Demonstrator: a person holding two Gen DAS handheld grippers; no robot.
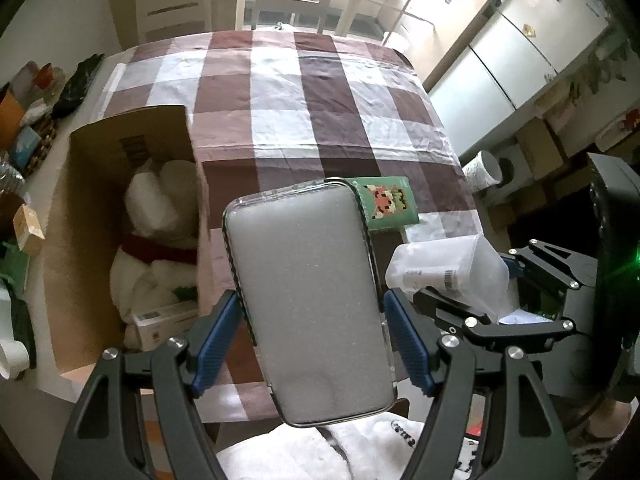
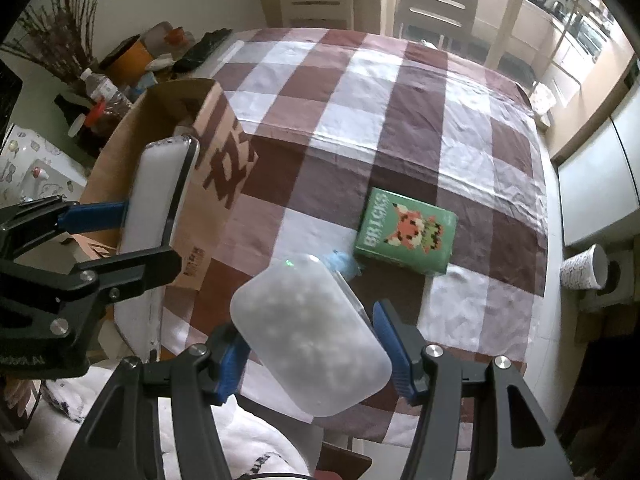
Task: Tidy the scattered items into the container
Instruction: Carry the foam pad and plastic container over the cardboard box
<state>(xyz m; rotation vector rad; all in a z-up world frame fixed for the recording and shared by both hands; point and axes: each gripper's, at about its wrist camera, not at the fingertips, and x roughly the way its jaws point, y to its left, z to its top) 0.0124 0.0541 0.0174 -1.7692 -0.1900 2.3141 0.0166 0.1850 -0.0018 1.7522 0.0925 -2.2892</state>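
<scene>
We take the table under its brown-and-white checked cloth (image 1: pixel 320 92) as landmark. Beyond its far edge stand two pale slatted-back chairs (image 2: pixel 436 0). Right of it, pale glossy cabinet doors (image 1: pixel 532 36) line the wall above stacked brown cardboard cartons (image 1: pixel 532 148). Dry dark branches (image 2: pixel 60 36) rise at its left.

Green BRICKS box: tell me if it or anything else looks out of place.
The green BRICKS box lies flat and askew on the checked tablecloth, outside the cardboard box. Nothing looks spilled or damaged.
</scene>
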